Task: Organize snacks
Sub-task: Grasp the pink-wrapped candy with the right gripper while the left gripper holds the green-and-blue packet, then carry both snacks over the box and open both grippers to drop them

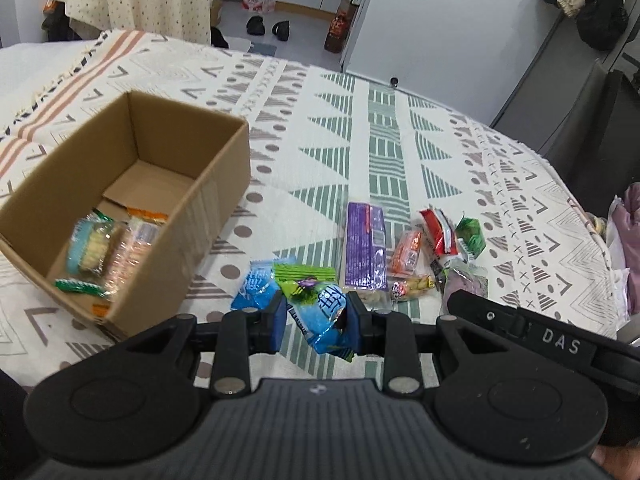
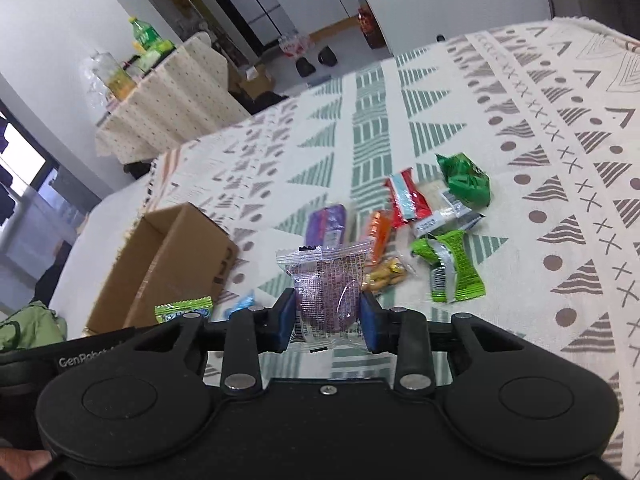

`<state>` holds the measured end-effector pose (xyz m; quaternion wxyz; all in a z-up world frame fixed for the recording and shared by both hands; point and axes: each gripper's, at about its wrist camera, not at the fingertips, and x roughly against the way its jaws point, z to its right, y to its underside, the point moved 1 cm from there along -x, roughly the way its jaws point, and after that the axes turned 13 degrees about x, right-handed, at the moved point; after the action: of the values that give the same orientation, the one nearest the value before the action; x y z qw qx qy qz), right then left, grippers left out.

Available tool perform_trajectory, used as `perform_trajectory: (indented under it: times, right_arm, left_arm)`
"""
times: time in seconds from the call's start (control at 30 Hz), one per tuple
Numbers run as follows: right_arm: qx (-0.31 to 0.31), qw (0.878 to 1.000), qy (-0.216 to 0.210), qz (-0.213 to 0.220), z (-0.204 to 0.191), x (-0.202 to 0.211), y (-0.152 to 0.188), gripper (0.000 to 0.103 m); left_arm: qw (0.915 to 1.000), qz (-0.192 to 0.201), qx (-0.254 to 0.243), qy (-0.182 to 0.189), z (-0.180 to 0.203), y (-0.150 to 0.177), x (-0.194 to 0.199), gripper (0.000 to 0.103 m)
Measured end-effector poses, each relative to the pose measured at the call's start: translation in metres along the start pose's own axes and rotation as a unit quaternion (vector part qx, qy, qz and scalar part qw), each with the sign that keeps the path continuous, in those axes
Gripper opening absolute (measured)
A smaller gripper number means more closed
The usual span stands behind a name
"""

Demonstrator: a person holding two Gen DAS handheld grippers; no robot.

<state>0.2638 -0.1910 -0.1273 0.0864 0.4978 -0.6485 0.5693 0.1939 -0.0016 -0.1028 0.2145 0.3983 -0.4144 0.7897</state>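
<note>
Behind box wall (image 2: 160, 264), contents hidden

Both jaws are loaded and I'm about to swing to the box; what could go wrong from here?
The left gripper pinches the blue snack packet by crinkled wrapper, with a green packet overlapping it; that one may drag along or drop. The right gripper holds the purple pastry packet by slippery film; it could slip. The cardboard box lies leftward, so the arms may collide.
</note>
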Motion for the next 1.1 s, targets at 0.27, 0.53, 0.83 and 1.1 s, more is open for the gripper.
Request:
perform_trajectory:
  times: [0.27,0.53,0.83,1.1]
  right_arm:
    - [-0.013,0.999,0.000,0.035,-0.025,0.020,0.011,0.033]
    - [-0.014,0.998,-0.006,0.065,-0.051,0.038,0.008,0.033]
    - [-0.011,0.996,-0.006,0.084,-0.077,0.044,0.001,0.033]
    - [0.005,0.996,-0.007,0.089,-0.102,0.040,-0.009,0.033]
  left_arm:
    - [0.9997,0.021,-0.001,0.007,-0.015,-0.006,0.031,0.030]
    - [0.9991,0.040,0.006,0.015,-0.033,-0.015,0.056,0.030]
    - [0.9977,0.059,0.020,0.026,-0.052,-0.029,0.072,0.030]
    - [0.9971,0.058,0.034,0.034,-0.071,-0.045,0.079,0.030]
